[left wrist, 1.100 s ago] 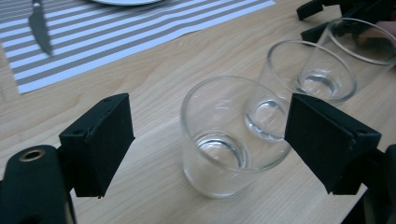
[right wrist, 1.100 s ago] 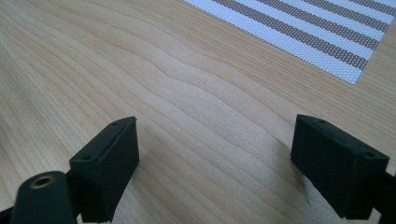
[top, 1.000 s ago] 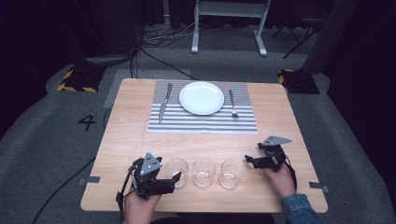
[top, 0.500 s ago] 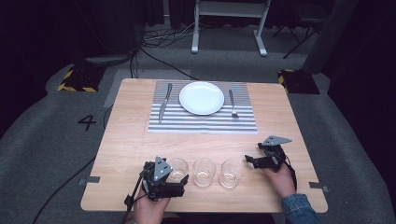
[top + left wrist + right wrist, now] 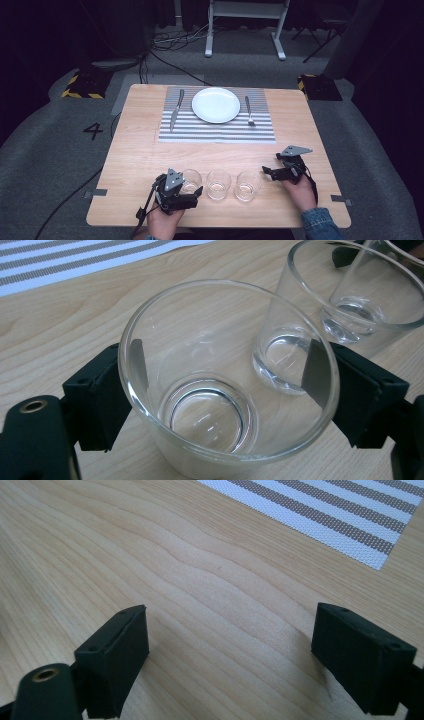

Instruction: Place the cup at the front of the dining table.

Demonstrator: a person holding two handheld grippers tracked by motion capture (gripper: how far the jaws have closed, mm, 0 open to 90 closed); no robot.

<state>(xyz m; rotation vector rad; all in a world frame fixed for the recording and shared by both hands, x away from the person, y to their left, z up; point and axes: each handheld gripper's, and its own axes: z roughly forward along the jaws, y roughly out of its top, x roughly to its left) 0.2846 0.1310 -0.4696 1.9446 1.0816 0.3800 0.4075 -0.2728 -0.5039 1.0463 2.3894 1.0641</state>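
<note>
Three clear empty glasses stand in a row near the table's front edge: the left glass, the middle glass and the right glass. My left gripper has just been closing, and its pads now press on both sides of the left glass, which stands on the wood. My right gripper rests to the right of the right glass, open, with bare wood between its fingers.
A striped placemat lies at the far side of the wooden table. It carries a white plate, a knife on its left and a fork on its right. A metal stand is beyond the table.
My left gripper has moved right and down onto the left glass, and its jaws now hold the glass between them. The right hand has kept still.
</note>
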